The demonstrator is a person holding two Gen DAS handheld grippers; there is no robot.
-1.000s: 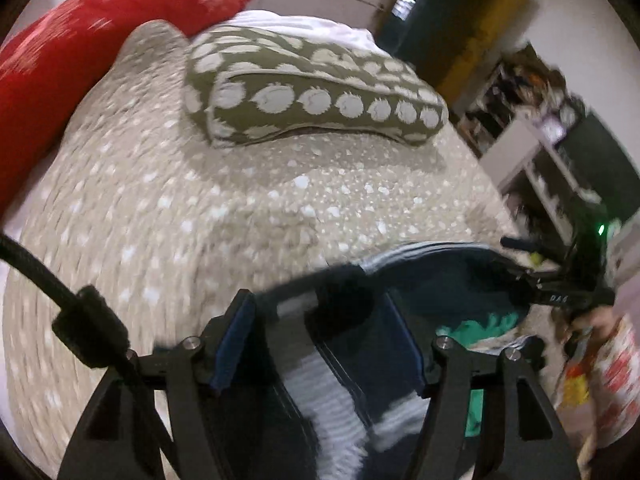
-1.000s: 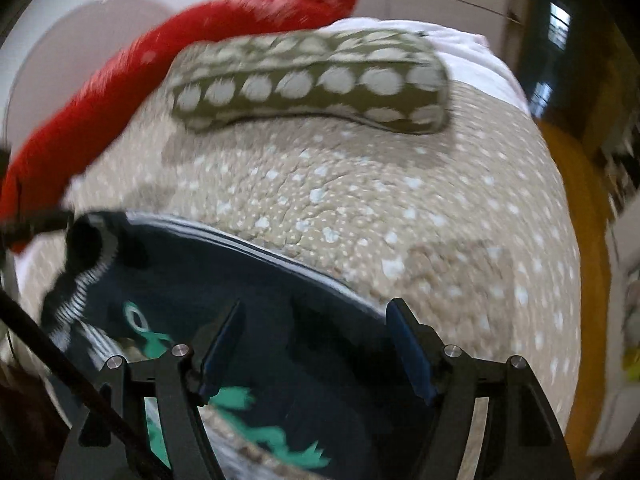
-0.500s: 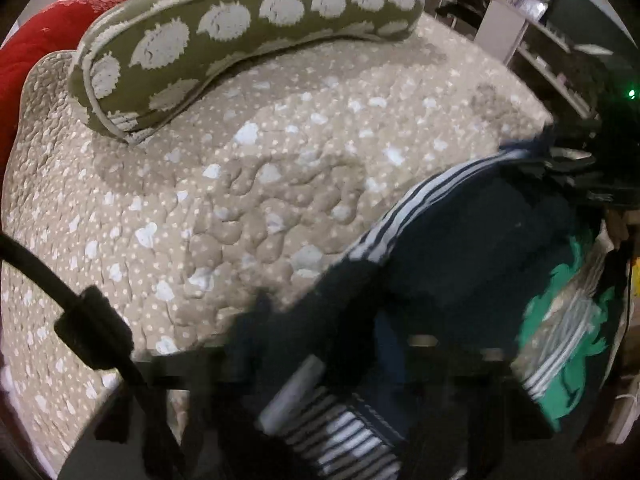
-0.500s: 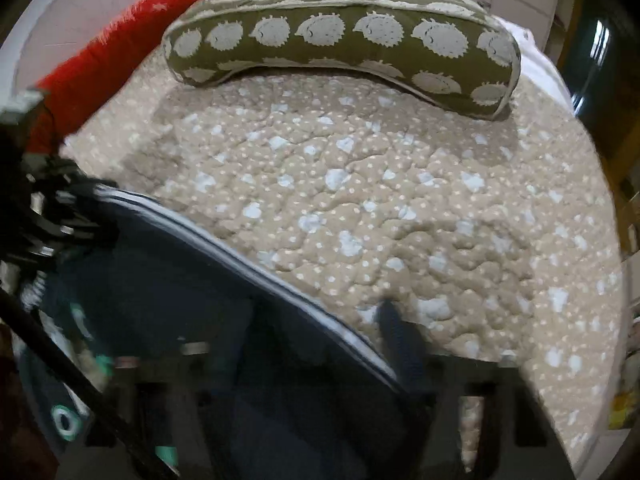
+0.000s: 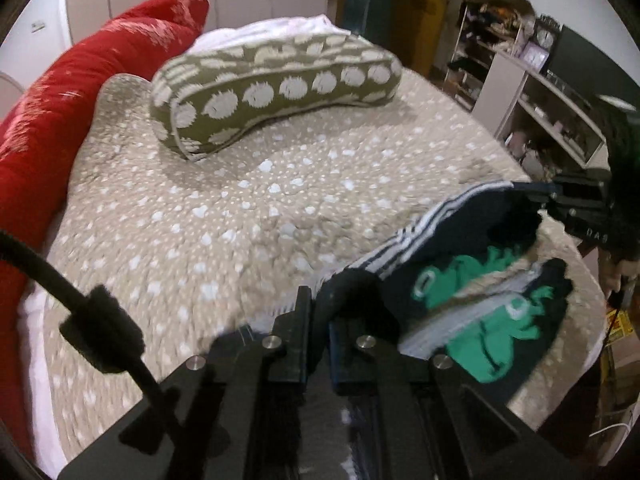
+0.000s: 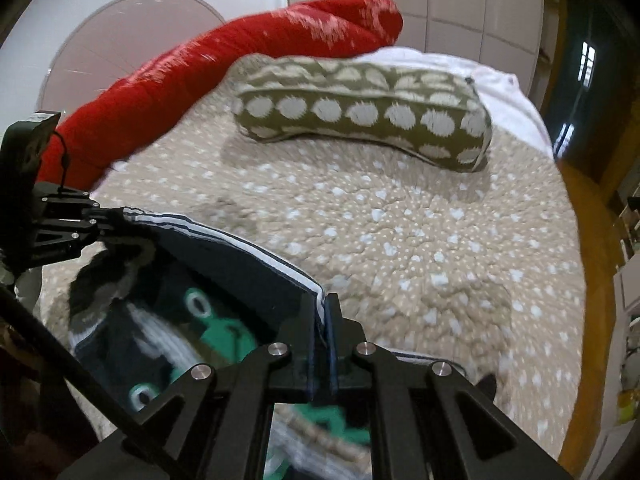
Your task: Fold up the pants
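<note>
Pants [image 5: 460,248], dark navy with white side stripes and a green printed figure, hang lifted off the near side of a beige spotted quilt [image 5: 248,208], stretched between the two grippers. In the left wrist view, the left gripper [image 5: 320,308] has its fingers pressed together on a striped edge of the pants, with dark cloth bunched between and over the tips. Its jaws have just been closing, and the fabric is caught in them. From there the striped edge runs up and to the right to the right gripper [image 5: 536,200], which pinches the far end of the same edge. Below that edge the cloth sags open, showing the green print and a grey-white striped band. Beyond the pants on the quilt lies an olive pillow with pale spots [image 5: 276,88], and to the left of it a red blanket [image 5: 80,100] curls along the quilt's border. To the right of the quilt stand white shelves [image 5: 540,96].

In the right wrist view, the right gripper [image 6: 324,312] is clamped on the white-striped hem of the pants [image 6: 224,264], its jaws having just closed on the cloth. The hem stretches up and left to the left gripper [image 6: 108,220], closed on the other end. The olive pillow [image 6: 364,112] lies beyond the pants, with the red blanket [image 6: 208,68] behind it.
</note>
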